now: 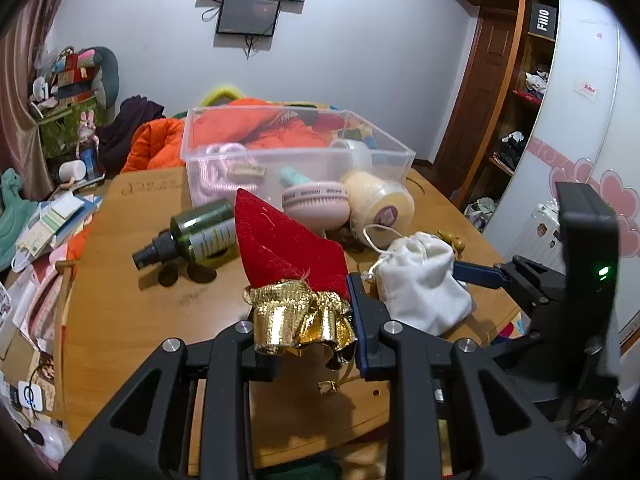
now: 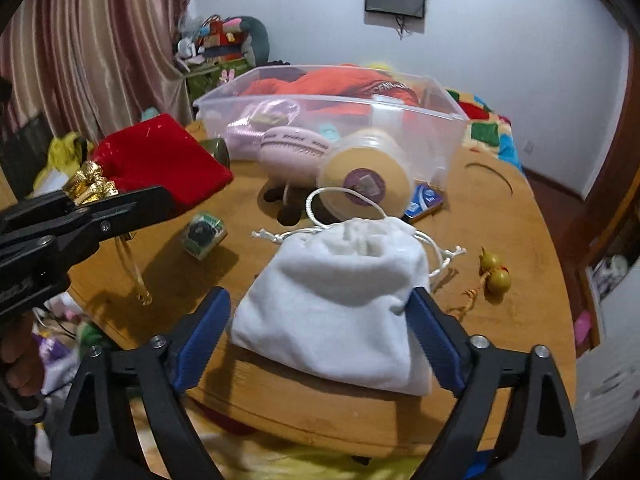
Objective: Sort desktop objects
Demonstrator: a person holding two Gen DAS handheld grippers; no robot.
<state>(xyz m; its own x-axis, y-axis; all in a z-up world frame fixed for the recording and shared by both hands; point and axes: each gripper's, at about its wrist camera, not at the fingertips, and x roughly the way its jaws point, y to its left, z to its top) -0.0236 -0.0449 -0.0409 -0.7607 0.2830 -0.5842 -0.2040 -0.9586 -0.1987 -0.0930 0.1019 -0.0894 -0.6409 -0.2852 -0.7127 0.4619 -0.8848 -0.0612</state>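
Observation:
My left gripper (image 1: 312,320) is shut on the gold-ribboned neck of a red velvet pouch (image 1: 284,248) and holds it above the wooden table (image 1: 120,280). The same pouch (image 2: 160,156) shows at the left of the right wrist view, clamped in the left gripper (image 2: 96,196). My right gripper (image 2: 320,320) is open, its blue pads on either side of a white drawstring pouch (image 2: 340,296) that lies on the table. That white pouch (image 1: 420,276) shows in the left wrist view with the right gripper's blue finger (image 1: 478,274) beside it.
A clear plastic bin (image 1: 296,160) with items stands at the table's far side. In front of it lie a green spray bottle (image 1: 196,234), a pink round case (image 1: 316,204) and a cream jar (image 1: 380,200). Small yellow gourds (image 2: 496,270) and a blue packet (image 2: 426,200) lie to the right.

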